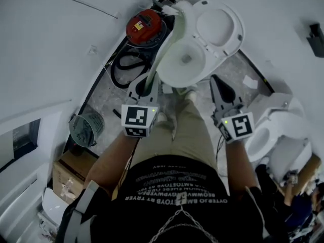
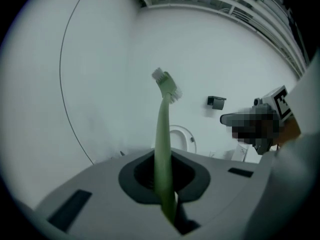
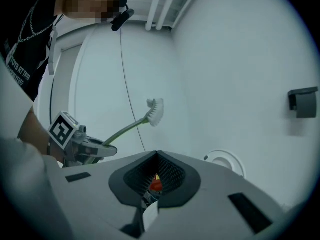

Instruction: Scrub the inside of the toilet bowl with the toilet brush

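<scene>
One light, slightly springy-looking toilet brush point(image 2: 162, 124) stands tilted above the toilet bowl point(image 1: 183, 64), its slim handle clamped low in the left gripper's point(image 2: 163, 180) jaws, which seems a sound hold. The right gripper point(image 3: 154, 183), near the bowl, has its jaws together and empty.

toilet brush point(image 1: 164, 49): pale green handle, white bristle head; clamped in the left gripper's point(image 1: 143, 87) jaws, head raised clear of the bowl.
toilet bowl point(image 1: 195, 75): white, lid up, open.
</scene>
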Demonstrator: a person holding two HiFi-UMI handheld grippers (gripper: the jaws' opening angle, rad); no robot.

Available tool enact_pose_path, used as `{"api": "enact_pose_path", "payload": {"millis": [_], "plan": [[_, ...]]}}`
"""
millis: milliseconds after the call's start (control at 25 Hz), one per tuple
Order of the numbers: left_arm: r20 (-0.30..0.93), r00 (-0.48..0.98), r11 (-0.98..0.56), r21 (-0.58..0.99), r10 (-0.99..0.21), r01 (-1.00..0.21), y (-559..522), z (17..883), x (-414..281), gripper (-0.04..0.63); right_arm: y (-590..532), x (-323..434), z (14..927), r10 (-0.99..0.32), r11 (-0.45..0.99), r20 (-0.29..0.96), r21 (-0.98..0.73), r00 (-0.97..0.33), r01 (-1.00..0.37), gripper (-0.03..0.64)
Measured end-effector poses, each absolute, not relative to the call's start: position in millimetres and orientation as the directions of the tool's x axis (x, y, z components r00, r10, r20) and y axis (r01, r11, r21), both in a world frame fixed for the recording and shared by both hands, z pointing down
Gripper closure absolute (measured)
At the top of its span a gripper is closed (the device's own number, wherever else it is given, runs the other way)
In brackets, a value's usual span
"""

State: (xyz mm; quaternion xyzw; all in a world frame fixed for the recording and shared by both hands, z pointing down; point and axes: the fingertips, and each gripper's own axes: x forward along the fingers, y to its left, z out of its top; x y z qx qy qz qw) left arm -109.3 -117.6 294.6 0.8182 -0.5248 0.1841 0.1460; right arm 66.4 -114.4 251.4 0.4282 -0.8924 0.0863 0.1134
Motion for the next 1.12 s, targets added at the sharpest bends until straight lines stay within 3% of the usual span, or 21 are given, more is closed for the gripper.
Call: {"api": "enact_pose_path", "payload": {"millis": [400,880,1120], "plan": [[0.344,0.402,-0.43,-0.006,-0.849,-0.903,-88.5,201.6,-131.4,0.595,-88.3,38.1,157.2,-0.76,0.638,0.179,0.021,-0.625,-0.77,0.614],[0.296,0.409,-0.435,-0.022,-0.863,-0.9,-48.2,155.4,-164.7,0.595,-31.8,1.6,128.2,-0.779,0.61,0.183,0.002,-0.6,-0.792,0.614],[0.272,0.416,-0.436,-0.015,-0.868,-0.9,-30.1,145.6,-183.5,0.595,-16.2,-11.1,122.6,-0.792,0.602,0.186,0.077,-0.582,-0.795,0.614]]}}
